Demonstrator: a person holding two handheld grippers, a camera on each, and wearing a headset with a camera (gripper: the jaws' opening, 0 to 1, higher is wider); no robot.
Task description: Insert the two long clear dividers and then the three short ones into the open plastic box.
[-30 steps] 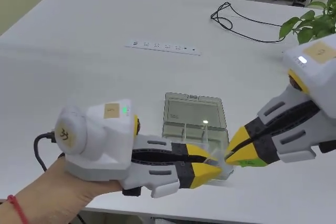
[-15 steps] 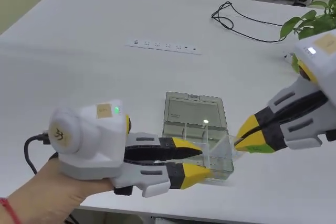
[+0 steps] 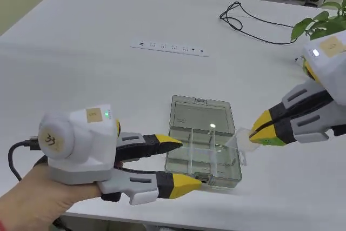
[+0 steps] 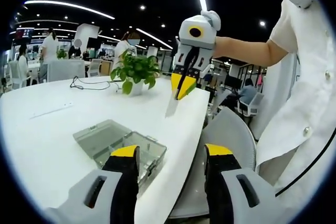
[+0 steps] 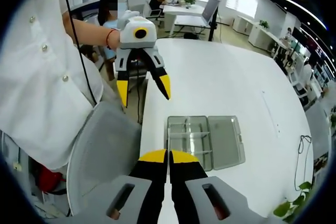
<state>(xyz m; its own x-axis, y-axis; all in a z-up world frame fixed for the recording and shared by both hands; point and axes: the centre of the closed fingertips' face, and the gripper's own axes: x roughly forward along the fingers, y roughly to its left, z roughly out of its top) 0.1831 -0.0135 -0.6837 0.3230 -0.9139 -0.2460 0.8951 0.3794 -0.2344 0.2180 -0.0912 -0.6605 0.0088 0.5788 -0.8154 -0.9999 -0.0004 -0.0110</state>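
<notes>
My right gripper [image 3: 255, 134] clamps a clear divider [image 3: 241, 140] near the open plastic box [image 3: 171, 156], left gripper [image 3: 190, 162] spread empty; next I'd align it with a slot and lower

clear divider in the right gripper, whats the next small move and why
Probably bring the right gripper down and in over the box. Its fingers are shut on the clear divider, which hangs in the air off the box's right side; the left gripper is open nearby.
</notes>
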